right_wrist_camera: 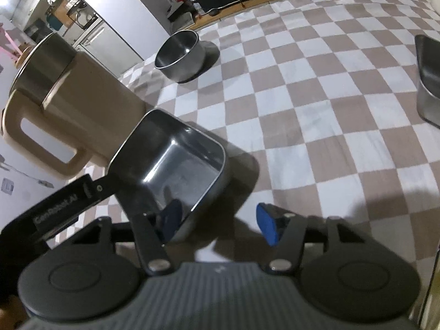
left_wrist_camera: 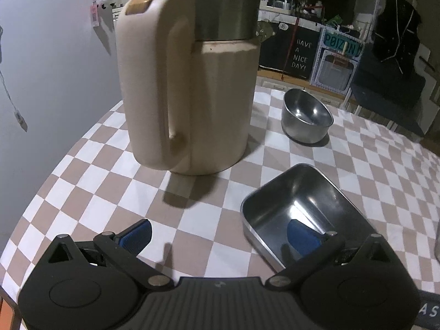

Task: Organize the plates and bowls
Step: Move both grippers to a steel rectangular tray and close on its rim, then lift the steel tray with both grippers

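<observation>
A square steel tray (left_wrist_camera: pixel 305 209) sits on the checkered tablecloth; it also shows in the right wrist view (right_wrist_camera: pixel 176 162). My left gripper (left_wrist_camera: pixel 220 236) is open, its right blue pad (left_wrist_camera: pixel 302 238) over the tray's inside and its left pad (left_wrist_camera: pixel 136 235) outside over the cloth. My right gripper (right_wrist_camera: pixel 217 222) is open, its left pad (right_wrist_camera: pixel 170 220) inside the tray's near edge and its right pad (right_wrist_camera: pixel 266 227) outside. A round steel bowl (left_wrist_camera: pixel 306 115) stands farther back, also seen in the right wrist view (right_wrist_camera: pixel 180 55).
A tall beige jug (left_wrist_camera: pixel 189 82) with a steel band and a handle stands close to the tray's left, also in the right wrist view (right_wrist_camera: pixel 63 104). Another steel container (right_wrist_camera: pixel 429 79) sits at the right edge. The table's far edge meets shelves and a sign.
</observation>
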### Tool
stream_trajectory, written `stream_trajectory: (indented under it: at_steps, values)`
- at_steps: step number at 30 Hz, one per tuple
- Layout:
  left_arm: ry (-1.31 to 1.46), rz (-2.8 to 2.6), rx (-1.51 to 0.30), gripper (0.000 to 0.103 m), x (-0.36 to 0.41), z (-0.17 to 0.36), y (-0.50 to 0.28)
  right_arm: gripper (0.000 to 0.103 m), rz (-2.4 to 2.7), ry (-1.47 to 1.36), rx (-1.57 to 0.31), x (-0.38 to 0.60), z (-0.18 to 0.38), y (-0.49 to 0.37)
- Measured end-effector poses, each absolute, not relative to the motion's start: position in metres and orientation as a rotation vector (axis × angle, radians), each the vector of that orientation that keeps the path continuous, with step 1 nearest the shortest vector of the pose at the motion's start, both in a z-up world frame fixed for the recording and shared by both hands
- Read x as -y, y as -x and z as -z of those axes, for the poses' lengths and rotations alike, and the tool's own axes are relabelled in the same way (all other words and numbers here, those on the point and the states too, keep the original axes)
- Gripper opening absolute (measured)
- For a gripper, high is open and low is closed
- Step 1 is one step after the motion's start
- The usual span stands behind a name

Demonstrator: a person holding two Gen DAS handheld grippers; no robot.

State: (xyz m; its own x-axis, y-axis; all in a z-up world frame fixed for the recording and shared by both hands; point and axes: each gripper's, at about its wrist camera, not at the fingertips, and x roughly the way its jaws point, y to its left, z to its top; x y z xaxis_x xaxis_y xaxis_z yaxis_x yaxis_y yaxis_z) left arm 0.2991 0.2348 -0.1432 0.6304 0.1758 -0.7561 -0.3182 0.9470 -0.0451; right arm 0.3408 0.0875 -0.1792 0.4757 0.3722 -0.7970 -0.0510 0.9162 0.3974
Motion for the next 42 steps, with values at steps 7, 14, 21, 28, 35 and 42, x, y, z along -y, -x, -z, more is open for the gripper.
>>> stream_trajectory:
  at_steps: [7, 14, 21, 28, 35, 42]
  values:
    - [0.199, -0.245, -0.884, 0.082, -0.236, 0.138, -0.295, 0.057, -0.227, -0.333, -1.036, -0.073, 0.178, -0.343]
    - [0.289, -0.201, -0.901, 0.049, -0.246, 0.132, -0.283, 0.013, -0.295, -0.329, -1.024, -0.08, 0.172, -0.342]
    - [0.346, -0.173, -0.911, 0.035, -0.246, 0.133, -0.285, 0.011, -0.32, -0.214, -1.019, -0.089, 0.166, -0.338]
    - [0.346, -0.115, -0.929, 0.008, -0.233, 0.135, -0.293, 0.007, -0.325, -0.212, -1.018, -0.082, 0.166, -0.342]
    - [0.319, -0.082, -0.945, 0.007, -0.226, 0.128, -0.287, 0.006, -0.315, -0.194, -1.024, -0.08, 0.163, -0.342]
    - [0.293, -0.03, -0.941, 0.007, -0.222, 0.118, -0.263, 0.007, -0.341, -0.175, -1.027, -0.075, 0.146, -0.321]
